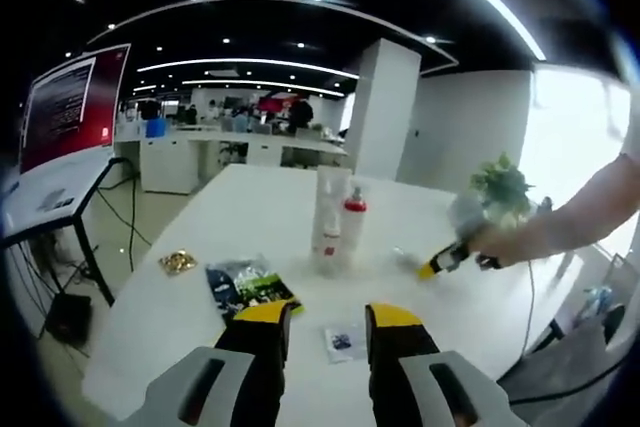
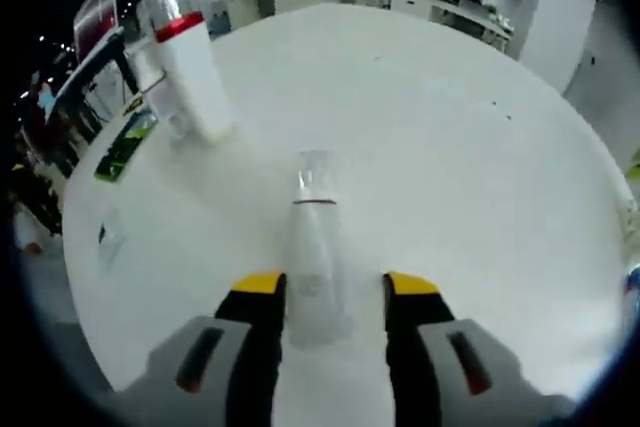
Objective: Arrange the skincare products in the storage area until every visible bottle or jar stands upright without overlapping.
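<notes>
In the right gripper view, the right gripper (image 2: 328, 297) has its jaws apart on either side of a clear bottle (image 2: 316, 247) lying on the white table (image 2: 450, 147); the bottle's cap end points away from the jaws. Whether the fingers touch it cannot be told. Ahead to the left stands a white bottle with a red band (image 2: 192, 72).

In the left gripper view, the left gripper (image 1: 328, 332) hangs above the table (image 1: 250, 217) with jaws apart and nothing between them. Ahead stand 2 bottles, a tall clear bottle (image 1: 328, 209) and a red-capped bottle (image 1: 352, 222) beside it. A dark packet (image 1: 248, 287) lies ahead to the left.
</notes>
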